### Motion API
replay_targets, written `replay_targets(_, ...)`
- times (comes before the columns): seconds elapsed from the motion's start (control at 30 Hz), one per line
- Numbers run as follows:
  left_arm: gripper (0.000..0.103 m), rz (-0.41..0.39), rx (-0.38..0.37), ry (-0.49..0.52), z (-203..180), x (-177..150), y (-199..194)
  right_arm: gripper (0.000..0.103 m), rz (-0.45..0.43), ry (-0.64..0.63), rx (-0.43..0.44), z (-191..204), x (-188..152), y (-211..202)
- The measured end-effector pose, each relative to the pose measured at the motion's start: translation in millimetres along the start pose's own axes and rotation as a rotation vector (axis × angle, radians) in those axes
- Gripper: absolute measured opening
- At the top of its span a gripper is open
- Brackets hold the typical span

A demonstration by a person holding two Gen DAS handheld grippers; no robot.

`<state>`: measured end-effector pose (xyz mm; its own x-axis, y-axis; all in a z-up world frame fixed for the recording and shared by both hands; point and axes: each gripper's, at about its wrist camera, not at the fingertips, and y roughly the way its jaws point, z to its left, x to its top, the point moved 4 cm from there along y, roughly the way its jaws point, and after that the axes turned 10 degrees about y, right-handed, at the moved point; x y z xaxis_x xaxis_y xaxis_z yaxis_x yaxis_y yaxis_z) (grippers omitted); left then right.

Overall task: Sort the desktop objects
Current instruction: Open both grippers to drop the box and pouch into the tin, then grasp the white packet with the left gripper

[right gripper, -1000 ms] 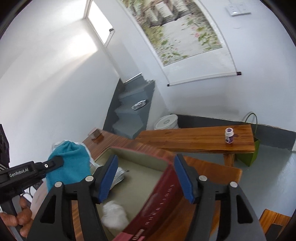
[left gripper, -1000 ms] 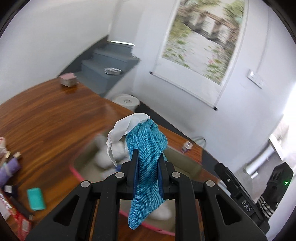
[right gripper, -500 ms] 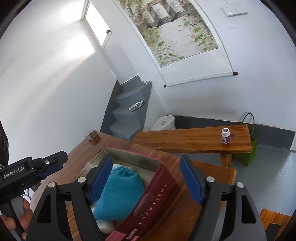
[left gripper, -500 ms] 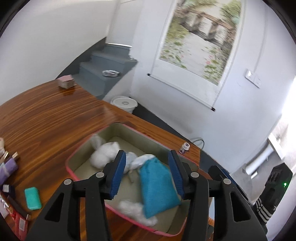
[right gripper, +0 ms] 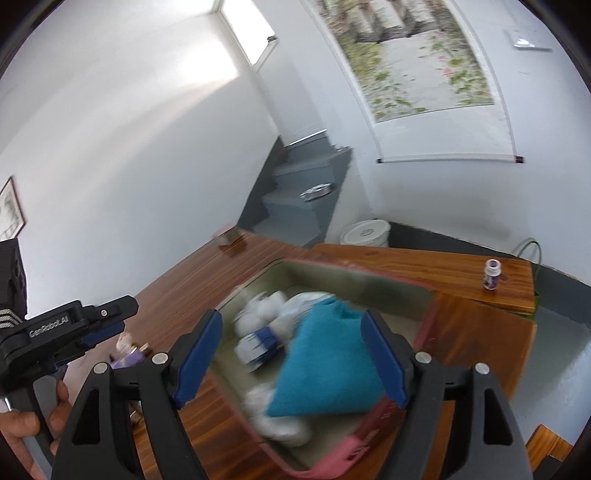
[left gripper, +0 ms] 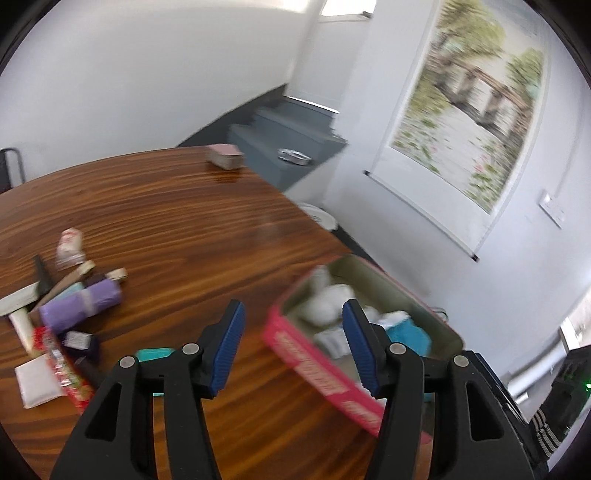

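Teal woven cloth pouch (right gripper: 328, 362) lies inside pink-walled rectangular box (left gripper: 314, 373) near table's right edge, sorted with white bundles. Left gripper (left gripper: 291, 347) empty, jaws opening, facing unsorted clutter pile (left gripper: 62, 317) toward table's left edge. Right gripper (right gripper: 291, 362) empty, jaws opening above box.

White walls (right gripper: 129, 147) enclosed the room. A landscape scroll (left gripper: 476, 122) hung at two o'clock, grey steps (left gripper: 291, 136) rose at twelve, and a bright window (right gripper: 245, 29) glowed above. A wooden bench (right gripper: 424, 269) stood at three o'clock, beside a white bucket (right gripper: 365, 232).
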<state>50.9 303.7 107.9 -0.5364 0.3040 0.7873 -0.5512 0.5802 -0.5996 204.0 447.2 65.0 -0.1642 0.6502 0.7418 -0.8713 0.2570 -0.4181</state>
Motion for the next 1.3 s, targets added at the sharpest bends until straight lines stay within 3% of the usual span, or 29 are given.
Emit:
replay_targets(0.4,0.059,0.009,0.251,-0.102,123.3,-32.3,-39.8,0.083,0.145,-0.105,0.078,53.2,-50.4,20.8)
replay_targets(0.53,0.059,0.037,0.295,-0.128,163.2,-48.4,-49.8,0.083,0.172,-0.133,0.089,64.7,-62.0,24.5)
replay_targets(0.67,0.059,0.056,0.265,-0.162,194.0,-64.5,-55.9,0.083,0.206,-0.147,0.102,75.8,-71.1,29.5)
replay_targets(0.83,0.059,0.096,0.263,-0.135,220.3,-80.0,-50.2,0.083,0.237,-0.178,0.122,89.6,-84.3,32.5)
replay_targets(1.13,0.059,0.160,0.264,-0.014,232.2,-95.9,-26.9,0.083,0.279,-0.206,0.119,101.2,-101.9,37.9)
replay_targets(1.3,0.059,0.178,0.252,-0.013,241.1,-103.1,-21.2,0.083,0.284,-0.206,0.116,103.1,-105.1,39.8)
